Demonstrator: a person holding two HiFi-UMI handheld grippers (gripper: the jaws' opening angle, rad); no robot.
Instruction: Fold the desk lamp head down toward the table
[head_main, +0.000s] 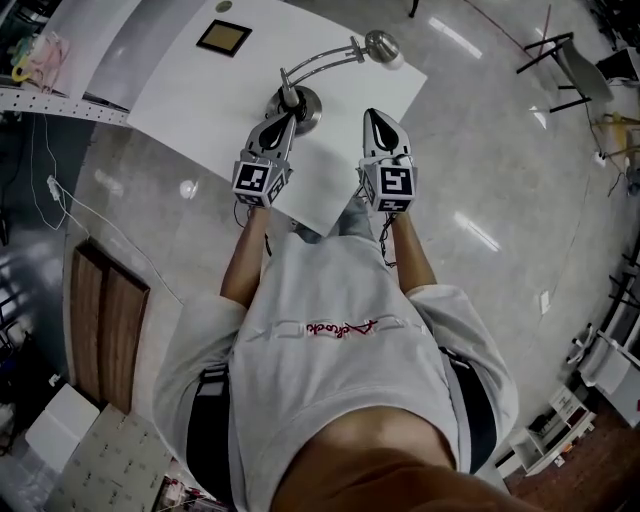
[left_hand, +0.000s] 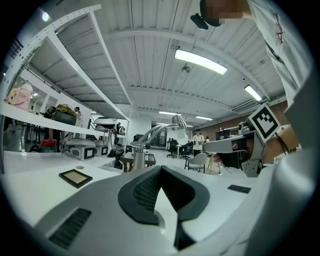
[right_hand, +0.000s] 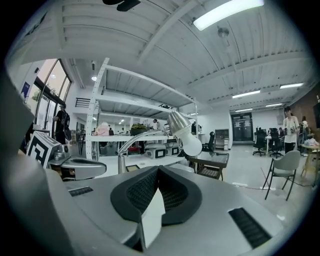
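Note:
A silver desk lamp stands on the white table (head_main: 190, 85): round base (head_main: 305, 103), curved arm, and head (head_main: 382, 45) raised toward the far right. My left gripper (head_main: 284, 118) is shut and empty, its tip just short of the base on the near side. The right gripper (head_main: 374, 114) is also shut and empty, over the table to the right of the base and nearer than the head. In the left gripper view the lamp post (left_hand: 137, 160) rises just beyond the shut jaws. From the right gripper view the lamp head with its white bulb (right_hand: 186, 135) hangs ahead and above.
A dark square frame (head_main: 223, 37) lies flat on the table at the far left, also visible as the frame (left_hand: 75, 177). The table's near corner is right in front of the person. Shelving, chairs and desks stand around on the glossy floor.

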